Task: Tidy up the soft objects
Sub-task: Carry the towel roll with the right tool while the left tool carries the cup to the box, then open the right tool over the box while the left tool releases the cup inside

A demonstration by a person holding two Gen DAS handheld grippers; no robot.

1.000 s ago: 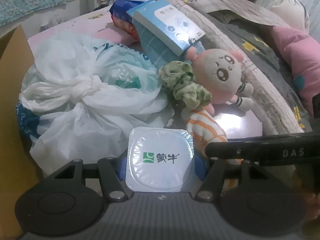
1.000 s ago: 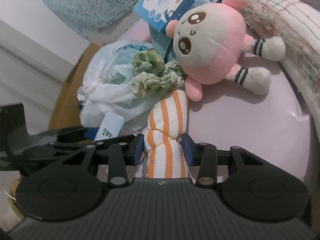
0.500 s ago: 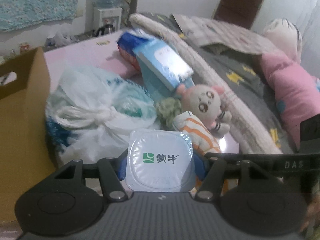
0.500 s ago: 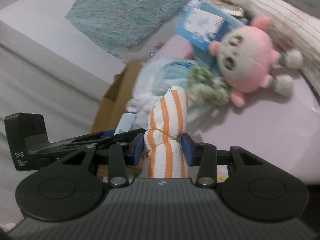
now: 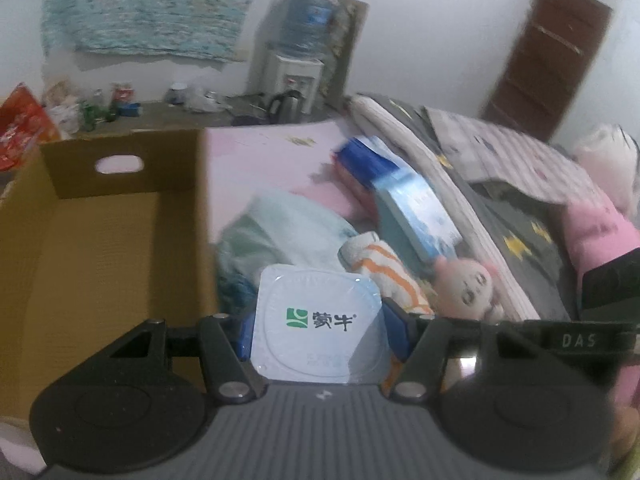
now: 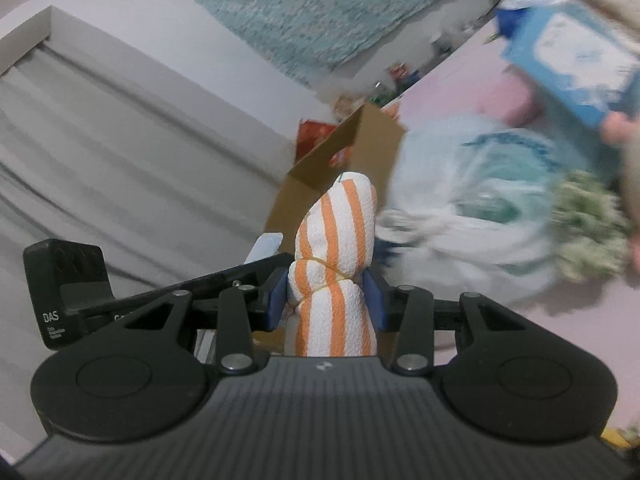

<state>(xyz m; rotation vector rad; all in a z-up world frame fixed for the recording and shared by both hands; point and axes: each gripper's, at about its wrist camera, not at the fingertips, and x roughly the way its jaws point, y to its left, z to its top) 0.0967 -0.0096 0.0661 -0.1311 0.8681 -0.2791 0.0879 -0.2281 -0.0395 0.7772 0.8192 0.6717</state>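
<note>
My left gripper (image 5: pixel 322 330) is shut on a white yogurt cup (image 5: pixel 318 326) with a green logo, held up beside the open cardboard box (image 5: pixel 100 248). My right gripper (image 6: pixel 328 300) is shut on a rolled orange-and-white striped towel (image 6: pixel 336 264), lifted off the bed; the towel also shows in the left wrist view (image 5: pixel 384 268). The box shows in the right wrist view (image 6: pixel 348 156) behind the towel. A pink plush doll (image 5: pixel 468 284) and a green scrunchie (image 6: pixel 588 224) lie on the pink bed sheet (image 5: pixel 264 156).
A tied white plastic bag (image 6: pixel 472 200) lies between the box and the doll. A blue tissue pack (image 5: pixel 416 208) leans on folded blankets (image 5: pixel 500 184). A water dispenser (image 5: pixel 296 56) and a brown door (image 5: pixel 552 52) stand at the far wall.
Both grippers have lifted and swung left toward the cardboard box, each keeping its object. The box's inside now fills the left of the left wrist view; the doll has dropped away to the right.
</note>
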